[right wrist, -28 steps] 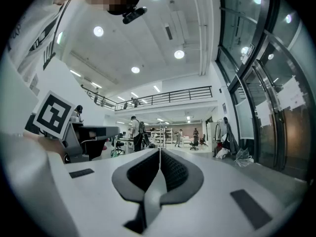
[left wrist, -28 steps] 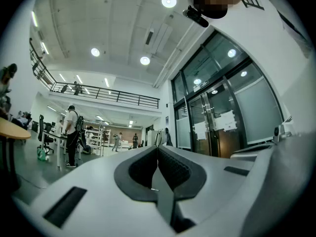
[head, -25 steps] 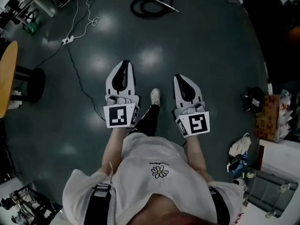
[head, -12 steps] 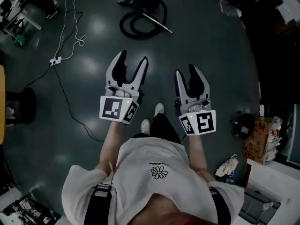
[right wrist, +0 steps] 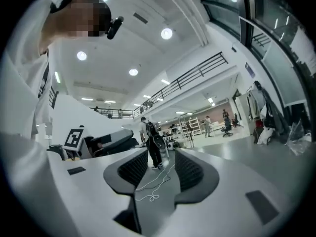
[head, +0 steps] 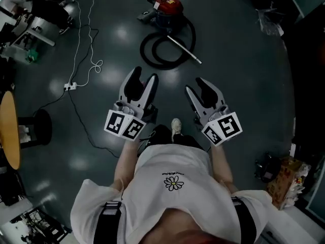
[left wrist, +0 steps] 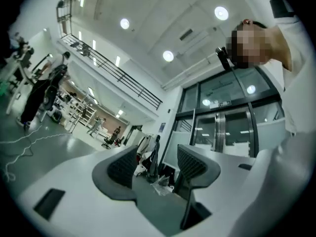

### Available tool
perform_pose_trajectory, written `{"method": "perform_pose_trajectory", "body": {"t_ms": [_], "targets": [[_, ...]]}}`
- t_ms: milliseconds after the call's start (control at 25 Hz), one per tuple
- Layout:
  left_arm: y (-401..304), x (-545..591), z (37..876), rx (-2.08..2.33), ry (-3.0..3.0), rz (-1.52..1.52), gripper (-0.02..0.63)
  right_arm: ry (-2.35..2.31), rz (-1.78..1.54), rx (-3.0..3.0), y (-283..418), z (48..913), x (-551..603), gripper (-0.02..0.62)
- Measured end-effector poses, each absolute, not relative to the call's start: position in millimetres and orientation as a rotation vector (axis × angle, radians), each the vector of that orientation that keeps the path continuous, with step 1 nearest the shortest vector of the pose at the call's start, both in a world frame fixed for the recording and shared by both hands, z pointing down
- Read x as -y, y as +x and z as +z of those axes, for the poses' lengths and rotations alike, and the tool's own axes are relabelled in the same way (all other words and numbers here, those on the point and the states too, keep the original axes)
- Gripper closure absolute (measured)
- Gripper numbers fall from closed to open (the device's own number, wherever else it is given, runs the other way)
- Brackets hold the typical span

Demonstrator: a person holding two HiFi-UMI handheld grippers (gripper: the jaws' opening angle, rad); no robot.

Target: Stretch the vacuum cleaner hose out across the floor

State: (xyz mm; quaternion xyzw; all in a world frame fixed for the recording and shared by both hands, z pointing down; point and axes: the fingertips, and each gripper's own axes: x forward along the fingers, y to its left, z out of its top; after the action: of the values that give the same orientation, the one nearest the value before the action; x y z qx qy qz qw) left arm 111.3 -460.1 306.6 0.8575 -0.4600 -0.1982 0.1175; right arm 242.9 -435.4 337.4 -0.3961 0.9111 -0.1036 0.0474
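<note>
**Fig.** Approach step, pre-grasp. The hose (head: 144, 51) lies coiled in a loop on the floor (head: 244, 90), next to the red vacuum cleaner (head: 167, 5) and well ahead of the person. A metal wand (head: 185, 50) crosses the loop. Left claw (head: 144, 75): released, jaws wide, nothing btwn them. Right claw (head: 198, 85): also released, narrower gap, empty. Both are well apart from the hose. Next move (est.): get closer, lower a claw to the wand end, clench it, then pull away from the cleaner to uncoil.
</note>
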Motion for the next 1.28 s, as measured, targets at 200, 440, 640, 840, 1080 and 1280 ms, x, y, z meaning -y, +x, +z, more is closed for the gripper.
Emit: {"method": "perform_pose_trajectory", "body": {"t_ms": [200, 440, 640, 840, 1080, 1280], "targets": [[115, 592, 340, 1.373, 2.657, -0.313, 0.345, -1.151, -0.348, -2.864, 224, 365, 573, 0.433], [86, 777, 419, 1.364, 2.51, -0.249, 0.345, -1.225, -0.613, -2.981, 199, 436, 753, 0.434], [78, 904, 460, 1.261, 2.489, -0.071, 0.345, -1.333, -0.772, -3.07, 191, 496, 878, 0.434], [86, 1006, 539, 1.205, 2.448, 0.015, 0.345, -1.382, -1.009, -3.185, 203, 620, 983, 0.433], [102, 1123, 735, 1.201, 2.396, 0.058, 0.345, -1.312, -1.391, -3.26, 221, 890, 1103, 0.433], [104, 1162, 913, 1.164, 2.384, 0.099, 0.345, -1.288, -1.526, -3.501, 235, 1129, 1147, 0.434]]}}
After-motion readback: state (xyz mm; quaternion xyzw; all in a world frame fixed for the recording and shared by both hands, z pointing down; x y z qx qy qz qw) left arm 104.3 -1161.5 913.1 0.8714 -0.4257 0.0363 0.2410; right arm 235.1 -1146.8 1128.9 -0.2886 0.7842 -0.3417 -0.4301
